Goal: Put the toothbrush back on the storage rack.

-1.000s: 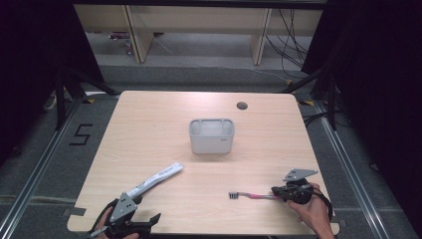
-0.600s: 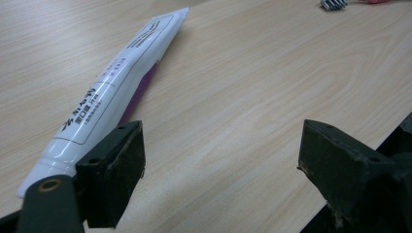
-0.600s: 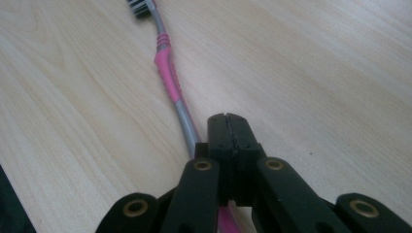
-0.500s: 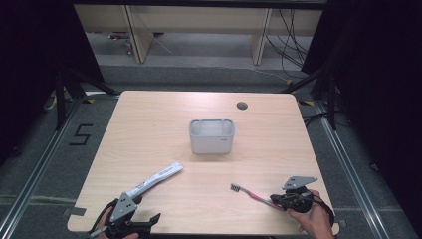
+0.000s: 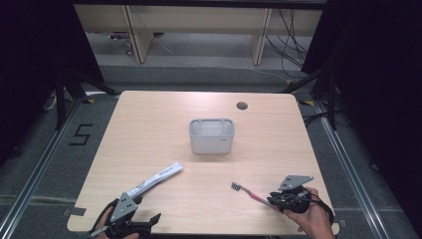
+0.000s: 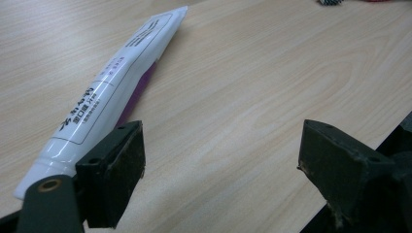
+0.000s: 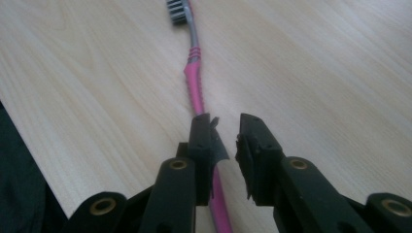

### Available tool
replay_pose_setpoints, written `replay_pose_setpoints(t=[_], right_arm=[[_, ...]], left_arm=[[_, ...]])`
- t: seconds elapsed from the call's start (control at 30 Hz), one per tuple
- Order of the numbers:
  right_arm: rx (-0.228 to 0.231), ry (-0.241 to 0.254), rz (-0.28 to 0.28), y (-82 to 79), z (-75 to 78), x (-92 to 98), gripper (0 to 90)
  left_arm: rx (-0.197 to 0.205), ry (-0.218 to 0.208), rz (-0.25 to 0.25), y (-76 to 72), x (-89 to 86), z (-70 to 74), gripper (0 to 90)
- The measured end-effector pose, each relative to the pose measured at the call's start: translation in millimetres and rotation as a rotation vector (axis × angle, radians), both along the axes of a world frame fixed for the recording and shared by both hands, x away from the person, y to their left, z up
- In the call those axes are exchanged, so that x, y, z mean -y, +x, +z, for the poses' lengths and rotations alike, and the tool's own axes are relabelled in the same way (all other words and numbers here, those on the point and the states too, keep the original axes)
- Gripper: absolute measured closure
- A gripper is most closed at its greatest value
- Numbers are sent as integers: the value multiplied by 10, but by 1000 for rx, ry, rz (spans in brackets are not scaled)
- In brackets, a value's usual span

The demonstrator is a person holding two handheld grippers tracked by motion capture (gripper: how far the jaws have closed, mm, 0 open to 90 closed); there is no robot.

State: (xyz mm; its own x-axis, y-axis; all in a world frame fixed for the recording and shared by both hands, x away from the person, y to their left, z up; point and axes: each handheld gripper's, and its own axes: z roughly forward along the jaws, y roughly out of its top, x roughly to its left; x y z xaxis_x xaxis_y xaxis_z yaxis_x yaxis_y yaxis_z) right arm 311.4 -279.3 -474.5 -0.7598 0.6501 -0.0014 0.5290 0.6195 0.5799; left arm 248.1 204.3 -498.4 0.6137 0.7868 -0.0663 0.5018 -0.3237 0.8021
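right fingers [image 7: 226,124] just opening, toothbrush [image 7: 197,77] between | left fingers [image 6: 218,160] apart | tube [image 6: 109,92] print unreadable

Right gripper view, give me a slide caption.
Right gripper, jaws just opening, over the pink toothbrush lying on the wooden table.

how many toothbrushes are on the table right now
1. The pink toothbrush lies flat near the table's front right edge, bristle end toward the middle, handle end at the right gripper. Whether the grey holder hides another can't be told.
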Motion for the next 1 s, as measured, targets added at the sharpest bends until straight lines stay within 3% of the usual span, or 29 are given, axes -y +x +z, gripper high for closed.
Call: replay_pose_setpoints(t=[0.13,0.17,0.23,0.43,0.53,0.57,0.63,0.73,0.83,0.9,0.93,1.0], right_arm=[[0,-48,30,15,-1,-98,737],[-22,-65,10,10,13,-126,735],[-24,-110,33,33,15,-166,731],[-38,-174,75,80,32,-275,732],[-58,-189,92,100,39,-320,733],[-58,-188,123,130,22,-333,733],[-68,-207,103,132,23,-357,739],[-71,-220,126,163,15,-376,746],[-89,-241,114,166,17,-407,752],[-91,-242,154,197,10,-418,757],[-104,-249,120,175,17,-436,760],[-108,-261,133,195,18,-443,764]], left_arm=[[0,-2,1,1,0,-2,167],[0,1,3,3,-1,-2,167],[-1,1,3,3,-1,-2,167],[-1,-1,0,5,-3,-3,167],[-3,-3,5,1,-3,-1,167],[-2,-6,5,1,-3,-1,167],[-3,-9,7,1,-2,-3,167],[-3,-4,5,1,-4,0,167],[-4,-7,5,4,0,-8,167],[-4,-12,7,5,7,-14,167],[-2,-11,7,4,8,-13,167],[-3,-5,2,4,0,-6,167]])
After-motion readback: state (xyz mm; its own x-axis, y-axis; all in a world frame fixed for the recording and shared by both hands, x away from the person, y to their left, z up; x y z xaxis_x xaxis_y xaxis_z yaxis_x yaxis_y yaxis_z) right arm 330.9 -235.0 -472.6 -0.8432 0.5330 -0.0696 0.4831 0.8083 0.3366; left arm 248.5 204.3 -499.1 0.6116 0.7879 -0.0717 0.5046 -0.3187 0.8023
